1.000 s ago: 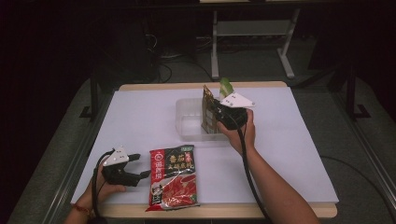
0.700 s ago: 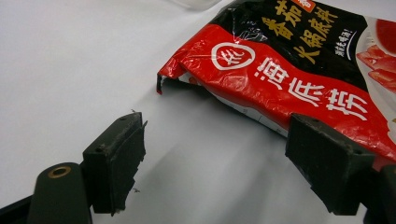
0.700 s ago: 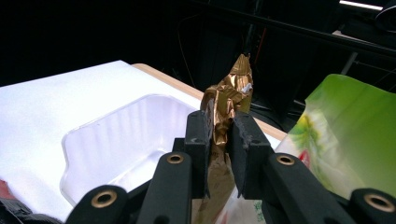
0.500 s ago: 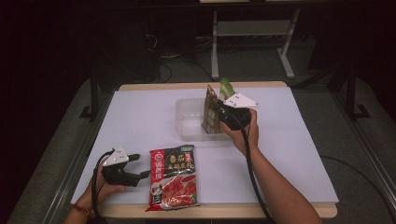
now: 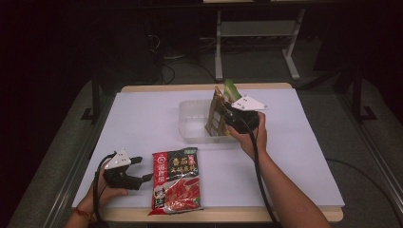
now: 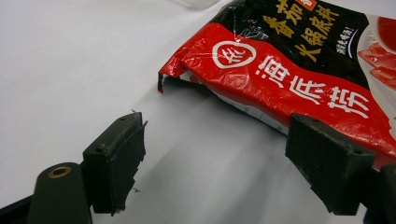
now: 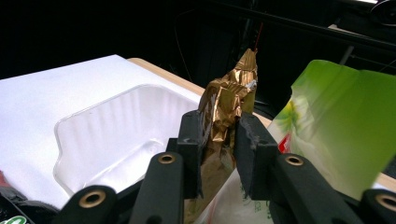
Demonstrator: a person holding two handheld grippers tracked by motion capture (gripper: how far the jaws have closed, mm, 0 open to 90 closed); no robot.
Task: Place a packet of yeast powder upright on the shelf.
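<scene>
High view: the right gripper (image 5: 227, 112) holds a gold packet (image 5: 216, 114) upright at the right end of the clear tray (image 5: 190, 124), its long axis near vertical and its lower end down inside the tray. A green packet (image 5: 231, 88) stands just behind the gold one, against the tray's far right corner. Whether the gold packet's foot already rests on the tray floor cannot be told here; the gripper body covers that spot. The left gripper (image 5: 141, 170) lies low at the near left of the table (image 5: 142, 114), well apart from the tray, with a red packet (image 5: 177, 179) flat just to its right, long axis running toward the tray.

Left gripper view: the jaws stand spread with nothing between them. The red packet (image 6: 299, 79) lies ahead and to the right of the gap, one crumpled corner nearest; its far end is cut off by the frame.

Right gripper view: the jaws have just been opening, yet the crumpled gold packet (image 7: 226, 107) sits between the pads, which still seem to touch its sides, so I judge it lightly pinched. The tray (image 7: 107, 135) lies to the left of the packet and below it; the green packet (image 7: 341, 126) is close on the right. The gold packet's lower end is hidden behind the jaws.
</scene>
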